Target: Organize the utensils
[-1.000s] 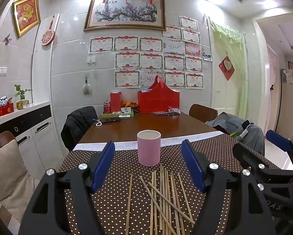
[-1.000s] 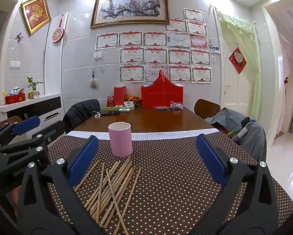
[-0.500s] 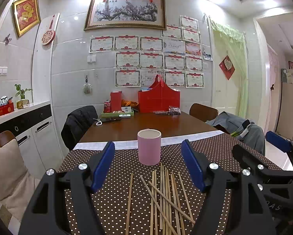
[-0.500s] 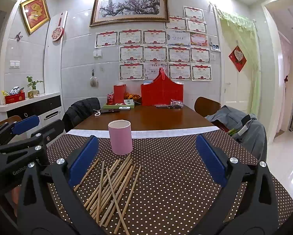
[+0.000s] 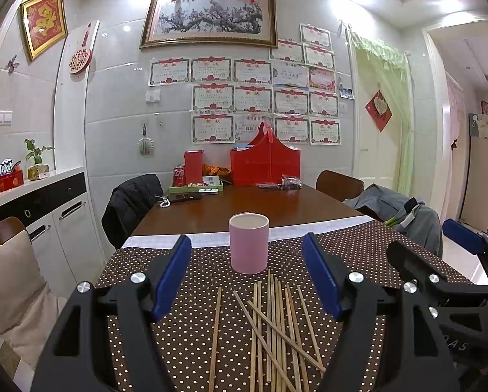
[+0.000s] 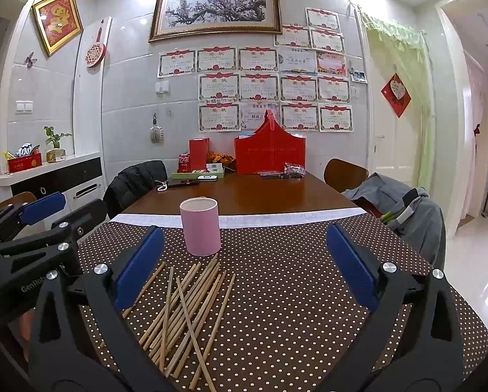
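Note:
Several wooden chopsticks (image 5: 273, 330) lie loose on the brown polka-dot tablecloth (image 5: 185, 336), some crossed over others; they also show in the right wrist view (image 6: 185, 307). A pink cylindrical cup (image 5: 249, 243) stands upright just beyond them, empty as far as I can see; it also shows in the right wrist view (image 6: 200, 226). My left gripper (image 5: 247, 281) is open and empty, held above the chopsticks. My right gripper (image 6: 244, 268) is open and empty, to the right of the pile.
Beyond the cloth the wooden table (image 5: 244, 205) carries a red bag (image 5: 265, 163), a red box and a green tray. Chairs with jackets stand on both sides (image 5: 129, 202). A white cabinet (image 5: 31, 202) is at the left.
Both grippers have barely shifted; the right one has risen or tilted very slightly. The chopsticks and cup have not moved.

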`<state>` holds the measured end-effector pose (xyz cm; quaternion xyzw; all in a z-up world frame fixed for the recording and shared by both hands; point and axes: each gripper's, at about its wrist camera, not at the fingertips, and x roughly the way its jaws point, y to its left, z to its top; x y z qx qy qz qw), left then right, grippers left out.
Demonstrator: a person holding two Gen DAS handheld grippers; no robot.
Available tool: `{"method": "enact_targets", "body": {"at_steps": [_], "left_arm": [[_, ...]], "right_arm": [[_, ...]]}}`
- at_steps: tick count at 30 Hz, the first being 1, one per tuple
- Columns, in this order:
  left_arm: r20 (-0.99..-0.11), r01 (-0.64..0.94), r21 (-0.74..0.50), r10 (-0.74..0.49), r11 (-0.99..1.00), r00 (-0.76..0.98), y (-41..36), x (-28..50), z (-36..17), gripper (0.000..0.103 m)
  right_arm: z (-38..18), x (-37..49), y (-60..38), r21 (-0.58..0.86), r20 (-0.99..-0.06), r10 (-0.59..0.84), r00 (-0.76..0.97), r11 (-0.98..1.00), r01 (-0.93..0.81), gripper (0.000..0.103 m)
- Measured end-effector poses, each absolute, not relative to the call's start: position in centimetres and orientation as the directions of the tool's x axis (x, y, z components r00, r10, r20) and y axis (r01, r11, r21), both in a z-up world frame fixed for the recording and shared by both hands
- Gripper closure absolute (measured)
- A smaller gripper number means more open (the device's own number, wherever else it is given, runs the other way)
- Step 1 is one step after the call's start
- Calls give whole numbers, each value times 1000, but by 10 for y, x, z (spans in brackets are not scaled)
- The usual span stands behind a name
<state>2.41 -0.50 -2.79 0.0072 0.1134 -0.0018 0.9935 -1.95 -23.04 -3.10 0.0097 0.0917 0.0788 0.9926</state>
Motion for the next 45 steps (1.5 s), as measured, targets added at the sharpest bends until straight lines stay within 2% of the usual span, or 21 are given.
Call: {"method": "enact_targets", "body": {"at_steps": [17,24,38,42,45], "left_arm": [[-244,1,15,2,1000,970,1,26,-37,34],[-275,-5,24,11,1000,962,2,33,-36,34],[-451,-8,89,48,996,891,0,72,-63,34],[-524,-7,105,62,994,850,6,86,-77,34],[-622,-15,110,81,994,779,19,102,-95,34]], "right_arm": [[-29,-17,-230,46,-212,169,963,986,-163,6],[-28,-8,-229,53,-252,177,951,984,-169,6],[-62,37,-228,86,-447,208,870,978,-190,6],[-74,52,-233,91,-508,200,838,980,-179,6],[-87,67,-235,82,-568,189,801,982,-173,6]]}}
